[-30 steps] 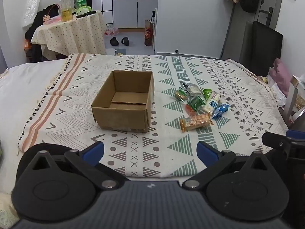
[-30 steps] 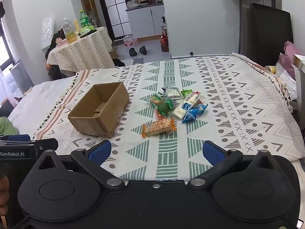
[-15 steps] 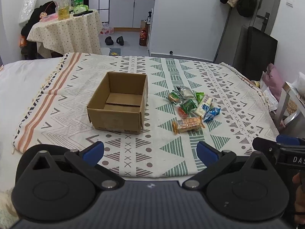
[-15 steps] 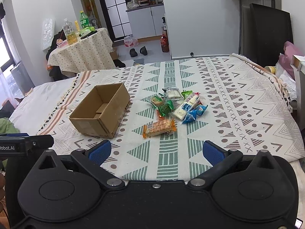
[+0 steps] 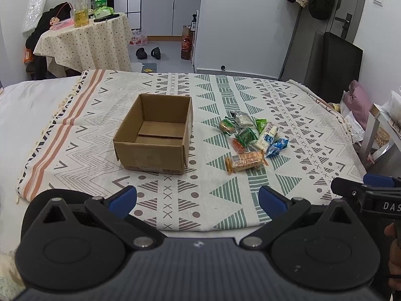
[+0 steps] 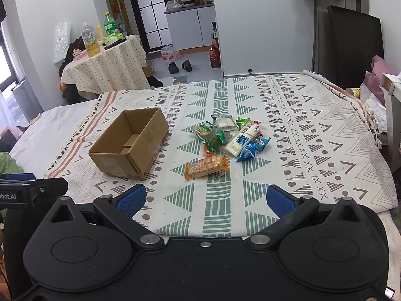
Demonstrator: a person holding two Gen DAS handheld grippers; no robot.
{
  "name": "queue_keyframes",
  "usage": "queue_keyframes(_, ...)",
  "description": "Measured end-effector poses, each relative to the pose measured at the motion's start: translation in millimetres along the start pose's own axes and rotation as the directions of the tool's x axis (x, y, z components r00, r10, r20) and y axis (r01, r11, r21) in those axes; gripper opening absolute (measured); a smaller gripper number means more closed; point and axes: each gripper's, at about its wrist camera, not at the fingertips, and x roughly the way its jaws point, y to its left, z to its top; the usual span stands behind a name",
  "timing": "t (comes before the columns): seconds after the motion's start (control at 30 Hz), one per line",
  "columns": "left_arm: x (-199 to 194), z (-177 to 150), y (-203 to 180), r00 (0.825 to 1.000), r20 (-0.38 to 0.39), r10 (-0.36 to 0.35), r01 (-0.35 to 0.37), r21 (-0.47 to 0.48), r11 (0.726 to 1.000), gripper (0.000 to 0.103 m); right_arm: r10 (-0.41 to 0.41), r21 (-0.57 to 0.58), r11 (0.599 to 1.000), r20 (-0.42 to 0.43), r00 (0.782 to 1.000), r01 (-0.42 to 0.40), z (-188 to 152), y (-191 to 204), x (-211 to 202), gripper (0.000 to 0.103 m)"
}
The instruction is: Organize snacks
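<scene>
While both tools are released and hold nothing, the bed (image 5: 30, 105) with its patterned blanket (image 5: 250, 92) fills mid-frame. At centre left of the frame sits the open cardboard box (image 5: 153, 135), and the snack pile (image 5: 250, 135) lies just right of it, apart from it. The left tool (image 5: 198, 197) and right tool (image 6: 204, 197) hover at lower centre of their frames, near the blanket's front edge, well short of the orange cracker pack (image 6: 206, 165).

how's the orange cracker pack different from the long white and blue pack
The orange cracker pack lies apart at the near edge of the pile; the white and blue pack sits within it, touching other snacks. The cracker pack lies crosswise, the white one diagonally. Both lie flat on the patterned cloth, outside the cardboard box.
</scene>
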Motion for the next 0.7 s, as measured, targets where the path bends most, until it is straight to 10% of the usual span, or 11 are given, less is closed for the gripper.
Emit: queue_keyframes(0.7,-2.8,-0.2,-1.4,1.000,-0.001,-0.007,0.007,0.008,1.000,0.103,0.000,-0.008,1.000,0.002,1.000,0.000,1.7,1.8,-2.5,0.103)
